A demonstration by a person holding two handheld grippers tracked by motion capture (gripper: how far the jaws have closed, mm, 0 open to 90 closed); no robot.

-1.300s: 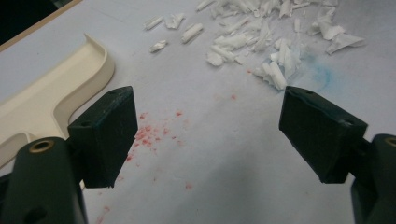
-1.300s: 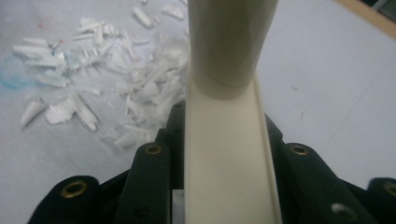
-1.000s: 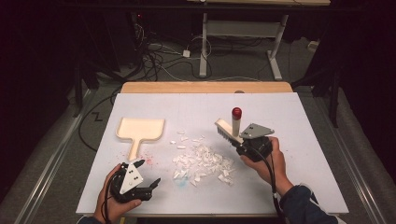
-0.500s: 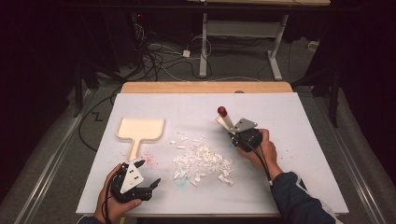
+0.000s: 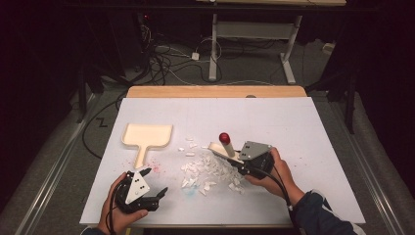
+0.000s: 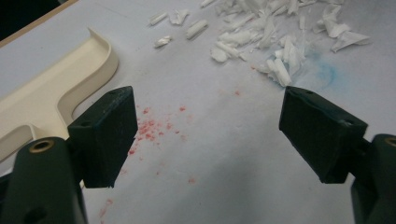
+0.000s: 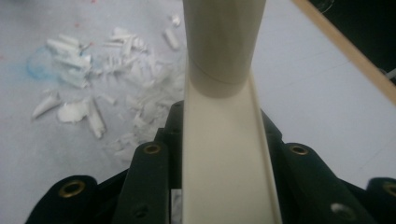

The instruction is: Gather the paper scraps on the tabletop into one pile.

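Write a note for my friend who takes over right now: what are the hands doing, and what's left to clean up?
Left gripper: jaws open, holding nothing, resting near the table's front edge.
Right gripper: jaws shut on the brush, a cream tool with a red knob, at the pile's right edge.
Paper scraps: mostly heaped mid-table, a few strays toward the dustpan.
Dustpan: lying left of the pile, with no scraps in it.
Left: take the dustpan, sweep the scraps in.

I note a white sheet [image 5: 293, 127] covering the work surface, with a strip of light wooden table edge [image 5: 215, 91] showing along its far side. Faint red specks [image 6: 149, 126] and a pale blue smudge [image 6: 324, 70] mark the sheet. Beyond the table I see tangled black cables [image 5: 161, 58] on grey floor and a white metal desk frame [image 5: 254, 34].
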